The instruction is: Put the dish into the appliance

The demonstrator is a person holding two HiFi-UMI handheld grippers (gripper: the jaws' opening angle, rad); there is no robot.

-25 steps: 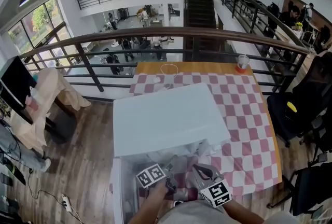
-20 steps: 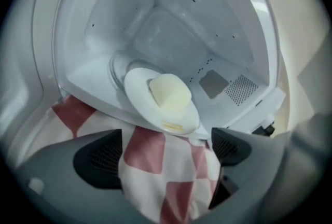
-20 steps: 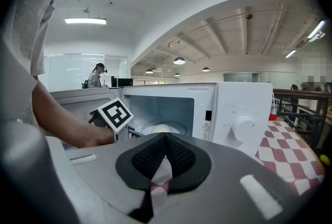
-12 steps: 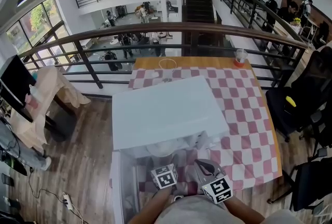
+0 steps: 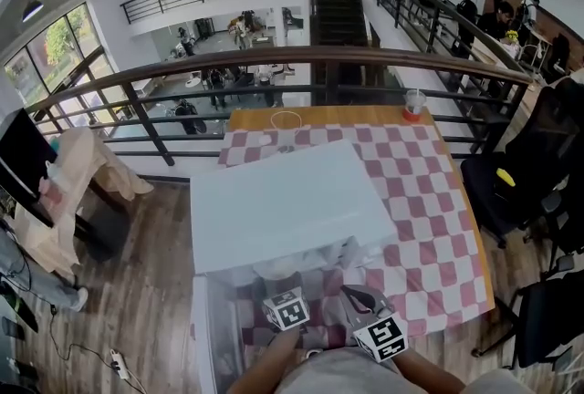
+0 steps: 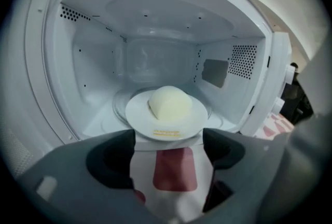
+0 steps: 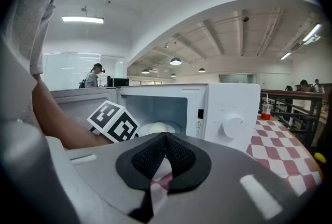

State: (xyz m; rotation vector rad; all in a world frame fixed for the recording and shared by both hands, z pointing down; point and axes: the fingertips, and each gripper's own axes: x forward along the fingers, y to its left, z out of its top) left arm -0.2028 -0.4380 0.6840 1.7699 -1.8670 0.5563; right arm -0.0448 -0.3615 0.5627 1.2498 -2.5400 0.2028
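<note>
Microwave (image 5: 283, 201): a big white box in the middle of the head view. It stands on a red-and-white checked cloth (image 5: 429, 201).
Door (image 5: 206, 328): open, at the lower left.
Plate (image 6: 139, 114): white, inside the microwave, in the middle of the left gripper view.
Bun (image 6: 168, 103): sits on the plate.
Left gripper (image 6: 168, 146): the jaws are wide apart and have just been closing a little. Nothing is between them, and the plate is just past them.
Right gripper (image 7: 165, 153): the jaws are together and hold nothing.
Done: the dish is in.
Left: I think only backing away and maybe closing the door.
</note>
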